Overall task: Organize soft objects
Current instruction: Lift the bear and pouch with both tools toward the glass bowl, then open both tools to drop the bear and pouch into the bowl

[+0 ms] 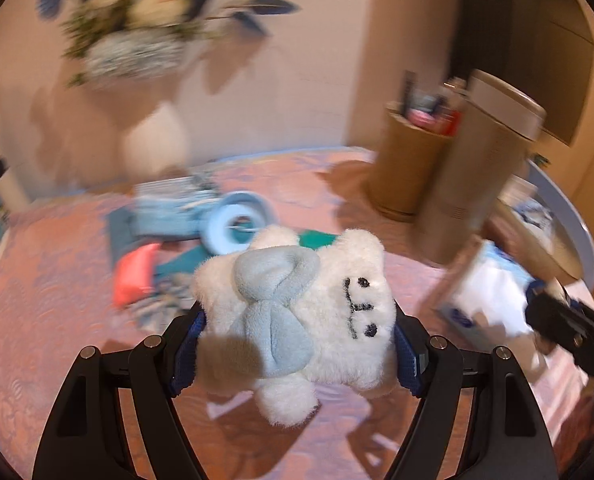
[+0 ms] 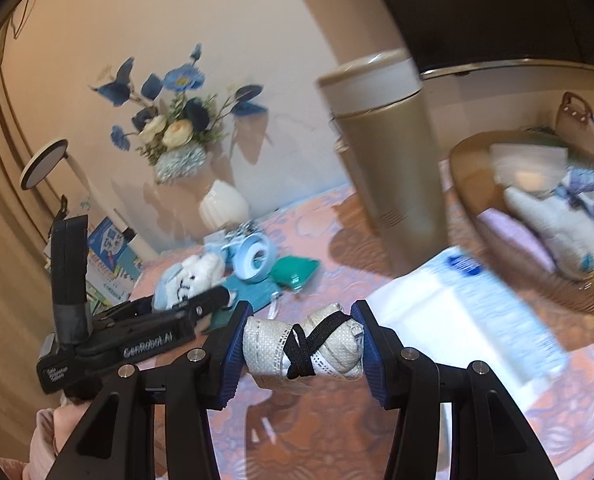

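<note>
My left gripper (image 1: 297,340) is shut on a white plush bear (image 1: 317,312) with a pale blue bow, lifted above the pink patterned tablecloth (image 1: 57,320). The same bear (image 2: 193,276) shows in the right wrist view, held by the left gripper (image 2: 201,300). My right gripper (image 2: 301,344) is shut on a cream lace fabric bundle (image 2: 297,348) tied with a black band. A woven basket (image 2: 497,264) at the right holds a grey plush (image 2: 557,232) and patterned cloths. On the table behind lie a coral pouch (image 1: 133,276), a green pouch (image 2: 295,270) and teal cloth (image 2: 253,292).
A tall tan cylinder with a pale lid (image 2: 385,152) stands mid-table, with a cardboard tube of items (image 1: 409,160) beside it. A white wipes pack (image 2: 457,312) lies near the basket. A blue tape roll (image 2: 253,258), a white vase (image 2: 223,208) with blue flowers and books (image 2: 109,256) sit at the back.
</note>
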{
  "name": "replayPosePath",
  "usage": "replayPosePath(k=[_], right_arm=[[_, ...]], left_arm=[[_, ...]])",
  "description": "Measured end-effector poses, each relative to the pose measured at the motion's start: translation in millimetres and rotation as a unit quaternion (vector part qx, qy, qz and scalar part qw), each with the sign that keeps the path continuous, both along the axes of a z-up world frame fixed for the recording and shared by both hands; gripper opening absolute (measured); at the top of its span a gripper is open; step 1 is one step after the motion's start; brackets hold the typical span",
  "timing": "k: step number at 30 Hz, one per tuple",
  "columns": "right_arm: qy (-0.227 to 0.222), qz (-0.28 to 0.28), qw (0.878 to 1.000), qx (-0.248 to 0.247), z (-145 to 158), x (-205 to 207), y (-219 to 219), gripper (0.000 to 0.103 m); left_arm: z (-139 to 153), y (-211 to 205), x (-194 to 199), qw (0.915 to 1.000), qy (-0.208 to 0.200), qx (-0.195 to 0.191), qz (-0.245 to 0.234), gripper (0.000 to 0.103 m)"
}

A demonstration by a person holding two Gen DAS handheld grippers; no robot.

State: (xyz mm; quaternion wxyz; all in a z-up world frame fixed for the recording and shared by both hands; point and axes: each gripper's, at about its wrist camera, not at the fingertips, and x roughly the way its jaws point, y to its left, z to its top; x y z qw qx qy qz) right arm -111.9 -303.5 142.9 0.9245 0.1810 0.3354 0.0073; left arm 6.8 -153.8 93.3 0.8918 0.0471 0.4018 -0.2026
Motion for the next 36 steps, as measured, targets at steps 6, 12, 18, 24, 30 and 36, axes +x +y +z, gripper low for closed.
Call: replayPosePath(k=[6,12,18,24,30,36], right_arm=[[0.000,-0.034,0.999,-0.007,9.7,-9.3,-44.2,0.049],[0.001,-0.079,0.996,-0.027,24.3,-19.7,-86.5,0.049],[0.011,-0.129,0.991,-0.032,33.3,-25.5,-132.5,0.049],[0.020,-0.173,0.984,-0.033,41.5,-26.5,-175.6,0.049],[0.021,-0.203,0.979,-0.029,52.7,-22.6,-212.1,0.049],[0.030,-0.210,0.977,-0.025,54.9,-13.5,-234.3,0.049]], left_arm=[[9.7,-52.1,-18.0,0.9977,-0.006,0.004,-0.067,0.076],[17.7,-99.1,-33.5,0.9915,-0.005,0.001,-0.130,0.076],[25.4,-147.5,-44.6,0.9828,-0.010,-0.006,-0.184,0.076],[37.0,-190.4,-49.3,0.9750,-0.010,-0.028,-0.220,0.076],[39.9,-229.7,-48.3,0.9673,-0.016,-0.029,-0.251,0.076],[34.1,-254.9,-45.8,0.9596,0.001,-0.039,-0.279,0.076]])
